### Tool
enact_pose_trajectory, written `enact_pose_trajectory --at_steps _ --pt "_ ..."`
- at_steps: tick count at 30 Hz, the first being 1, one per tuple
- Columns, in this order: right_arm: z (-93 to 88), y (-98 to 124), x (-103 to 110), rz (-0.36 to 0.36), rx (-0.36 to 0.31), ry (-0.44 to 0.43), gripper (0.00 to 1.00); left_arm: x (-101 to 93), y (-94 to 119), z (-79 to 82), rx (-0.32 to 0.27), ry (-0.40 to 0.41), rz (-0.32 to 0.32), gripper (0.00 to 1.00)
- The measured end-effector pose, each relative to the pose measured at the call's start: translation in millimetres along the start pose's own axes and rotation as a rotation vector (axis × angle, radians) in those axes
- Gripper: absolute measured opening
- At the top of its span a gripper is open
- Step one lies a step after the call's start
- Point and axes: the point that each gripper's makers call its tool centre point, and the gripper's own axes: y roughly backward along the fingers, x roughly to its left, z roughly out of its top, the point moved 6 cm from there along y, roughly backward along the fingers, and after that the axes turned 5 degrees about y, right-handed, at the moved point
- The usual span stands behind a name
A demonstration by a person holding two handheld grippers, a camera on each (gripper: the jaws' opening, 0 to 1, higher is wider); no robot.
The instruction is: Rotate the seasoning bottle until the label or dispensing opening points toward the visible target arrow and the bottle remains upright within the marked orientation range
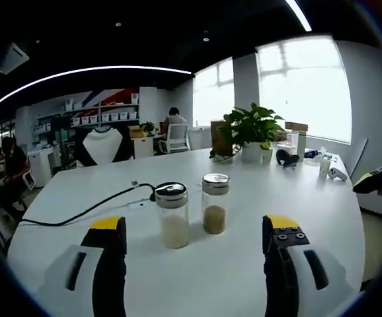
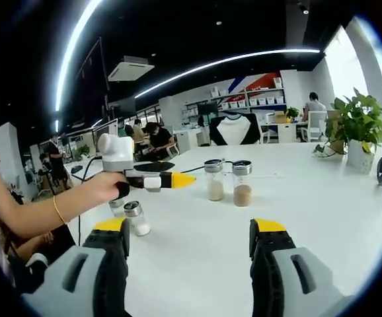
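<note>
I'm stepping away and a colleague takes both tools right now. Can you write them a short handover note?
Left tool: open, holding nothing, facing two shaker bottles.
Right tool: open, holding nothing, low over the white table.
Bottles: pale-filled bottle and brown-filled bottle stand upright side by side mid-table. Two smaller bottles stand near the person's hand.
Done: no bottle is gripped.
Left: grip the bottle, turn it, keep it upright. I can't see a target arrow.

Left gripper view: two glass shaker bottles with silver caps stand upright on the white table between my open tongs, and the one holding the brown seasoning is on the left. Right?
Not quite. In the left gripper view the glass bottle of brown seasoning stands on the right; the glass bottle of pale seasoning is on the left. Both are upright on the white table.
</note>
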Motion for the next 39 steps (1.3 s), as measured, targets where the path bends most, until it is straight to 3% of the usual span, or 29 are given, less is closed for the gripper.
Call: enact_pose_trajectory --at_steps 11,32,39 --pt "-4.0 -1.8 -11.6 -0.019 0.006 -0.019 0.74 8.5 -24.1 -1.0 0.028 -0.024 -0.001 0.86" --pt "-8.7 -6.7 -27.2 -0.037 0.019 -0.040 0.73 15.0 -70.5 -4.5 0.065 0.000 0.005 0.83" --pt "-14.5 -4.0 -32.7 -0.052 0.026 -0.059 0.73 23.8 -78.5 -8.7 0.077 0.006 0.054 0.80"
